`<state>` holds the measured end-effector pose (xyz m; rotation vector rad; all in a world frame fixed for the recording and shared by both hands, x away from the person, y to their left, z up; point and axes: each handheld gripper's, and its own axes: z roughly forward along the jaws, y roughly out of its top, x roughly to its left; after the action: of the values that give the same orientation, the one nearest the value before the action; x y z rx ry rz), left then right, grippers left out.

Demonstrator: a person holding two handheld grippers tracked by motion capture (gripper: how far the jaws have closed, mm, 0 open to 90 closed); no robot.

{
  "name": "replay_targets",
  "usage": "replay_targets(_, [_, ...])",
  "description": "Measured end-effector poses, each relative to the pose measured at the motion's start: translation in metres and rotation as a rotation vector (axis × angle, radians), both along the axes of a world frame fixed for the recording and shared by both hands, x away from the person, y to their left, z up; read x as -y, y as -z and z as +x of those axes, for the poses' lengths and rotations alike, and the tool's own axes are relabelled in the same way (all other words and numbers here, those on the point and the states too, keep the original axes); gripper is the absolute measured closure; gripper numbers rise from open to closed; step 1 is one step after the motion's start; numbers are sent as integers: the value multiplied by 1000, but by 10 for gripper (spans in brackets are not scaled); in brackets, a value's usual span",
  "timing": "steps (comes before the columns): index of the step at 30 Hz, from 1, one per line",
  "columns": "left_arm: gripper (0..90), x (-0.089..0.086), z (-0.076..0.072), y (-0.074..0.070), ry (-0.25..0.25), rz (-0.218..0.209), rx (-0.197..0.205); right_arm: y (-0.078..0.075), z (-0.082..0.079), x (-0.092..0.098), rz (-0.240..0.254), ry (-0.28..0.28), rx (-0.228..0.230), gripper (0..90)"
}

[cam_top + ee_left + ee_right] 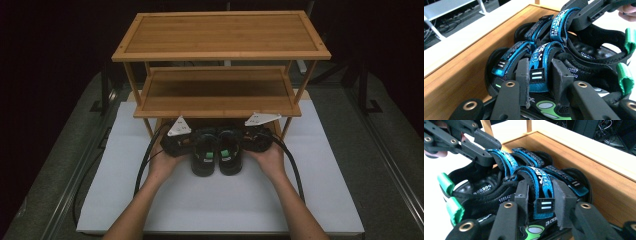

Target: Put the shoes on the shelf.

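sandals (217,156) side by side at bottom shelf (461,72) of rack. left gripper (539,81) clamped on one blue strap (537,61), right gripper (539,203) clamped on other strap (542,183).

Dim overhead view, brighter close-ups

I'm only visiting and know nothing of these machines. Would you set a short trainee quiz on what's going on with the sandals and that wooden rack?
1. True or false: the pair of black sandals with blue straps sits on the top shelf of the three-tier bamboo rack.
2. What does the left gripper clamp?
3. What colour are the sandals' heel tabs? A red, B green, C white.

Key:
1. False; at the bottom shelf.
2. A blue strap of the left sandal.
3. B.
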<state>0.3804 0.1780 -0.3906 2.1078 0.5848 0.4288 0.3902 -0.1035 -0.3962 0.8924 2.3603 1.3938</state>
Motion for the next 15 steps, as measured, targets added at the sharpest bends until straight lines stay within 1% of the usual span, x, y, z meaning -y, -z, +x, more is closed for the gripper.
replay_targets(2, [656, -1, 0, 0, 0, -22, -18, 0, -1, 0, -11, 2, -3, 565])
replay_targets(4, [586, -3, 0, -2, 0, -30, -16, -1, -3, 1, -28, 1, -1, 549])
replay_targets(6, [523, -2, -2, -4, 2, -28, -15, -2, -5, 2, -25, -3, -10, 530])
replay_targets(7, [494, -3, -3, -5, 2, -29, -14, -2, -6, 2, -32, -5, -7, 520])
replay_targets(12, [384, -6, -10, -11, 9, -21, -34, -9, -15, 4, -27, -13, 0, 478])
replay_targets(13, [367, -8, -12, -13, 8, -18, -33, -10, -16, 5, -26, -8, 1, 465])
replay_targets(15, [340, -12, -17, -16, 9, -36, -25, -12, -20, 9, -9, -13, -4, 451])
